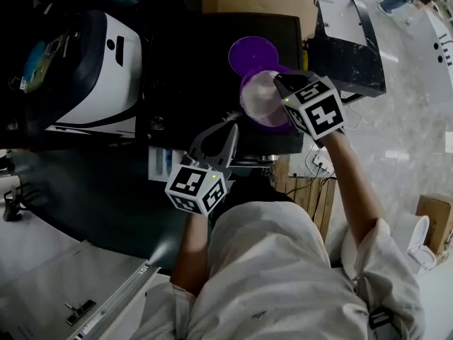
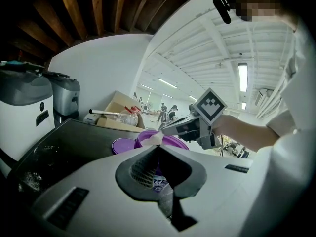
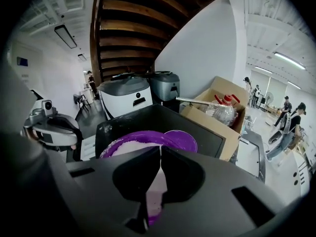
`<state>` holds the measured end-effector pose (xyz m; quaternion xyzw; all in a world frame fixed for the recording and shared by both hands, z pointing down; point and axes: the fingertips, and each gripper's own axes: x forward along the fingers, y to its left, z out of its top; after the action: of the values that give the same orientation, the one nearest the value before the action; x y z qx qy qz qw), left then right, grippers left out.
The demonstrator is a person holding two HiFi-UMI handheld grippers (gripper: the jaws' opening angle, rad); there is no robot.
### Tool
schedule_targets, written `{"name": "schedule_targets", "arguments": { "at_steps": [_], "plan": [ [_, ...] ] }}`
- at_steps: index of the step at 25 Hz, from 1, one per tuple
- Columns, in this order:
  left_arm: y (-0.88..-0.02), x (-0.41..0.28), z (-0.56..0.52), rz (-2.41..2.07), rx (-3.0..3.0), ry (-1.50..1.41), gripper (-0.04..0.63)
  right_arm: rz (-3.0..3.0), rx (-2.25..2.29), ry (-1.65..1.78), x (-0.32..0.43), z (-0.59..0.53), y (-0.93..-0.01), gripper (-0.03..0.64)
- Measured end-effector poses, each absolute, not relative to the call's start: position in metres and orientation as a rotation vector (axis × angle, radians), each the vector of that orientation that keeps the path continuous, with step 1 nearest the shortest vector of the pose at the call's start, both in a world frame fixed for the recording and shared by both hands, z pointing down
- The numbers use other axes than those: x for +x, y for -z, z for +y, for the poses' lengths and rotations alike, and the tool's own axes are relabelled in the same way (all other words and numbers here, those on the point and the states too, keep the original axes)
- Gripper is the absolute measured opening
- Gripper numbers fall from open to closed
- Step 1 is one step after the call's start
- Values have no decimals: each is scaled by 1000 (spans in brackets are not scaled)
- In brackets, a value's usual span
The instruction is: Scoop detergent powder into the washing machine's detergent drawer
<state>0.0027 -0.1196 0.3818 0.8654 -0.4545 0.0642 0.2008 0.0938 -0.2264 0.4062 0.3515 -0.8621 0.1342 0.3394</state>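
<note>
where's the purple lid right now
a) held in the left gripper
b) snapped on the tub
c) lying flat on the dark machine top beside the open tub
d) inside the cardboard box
c: the head view shows the purple lid lying flat on the dark machine top right beside the tub, which is open with white powder showing.

Left gripper point(image 1: 233, 129) (jaws together) sits nearer the body, aimed at the right gripper point(image 1: 278, 81); the latter, jaws likewise together, extends forward on an outstretched forearm point(image 1: 354, 176).
</note>
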Motion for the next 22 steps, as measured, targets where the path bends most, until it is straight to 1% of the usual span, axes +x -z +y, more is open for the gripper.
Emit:
{"name": "schedule_targets", "arguments": {
  "at_steps": [22],
  "plan": [
    [-381,7,-120,-1301,2413,-138,21,-2298,674,-387,67,-194,-417,5]
  ]
}}
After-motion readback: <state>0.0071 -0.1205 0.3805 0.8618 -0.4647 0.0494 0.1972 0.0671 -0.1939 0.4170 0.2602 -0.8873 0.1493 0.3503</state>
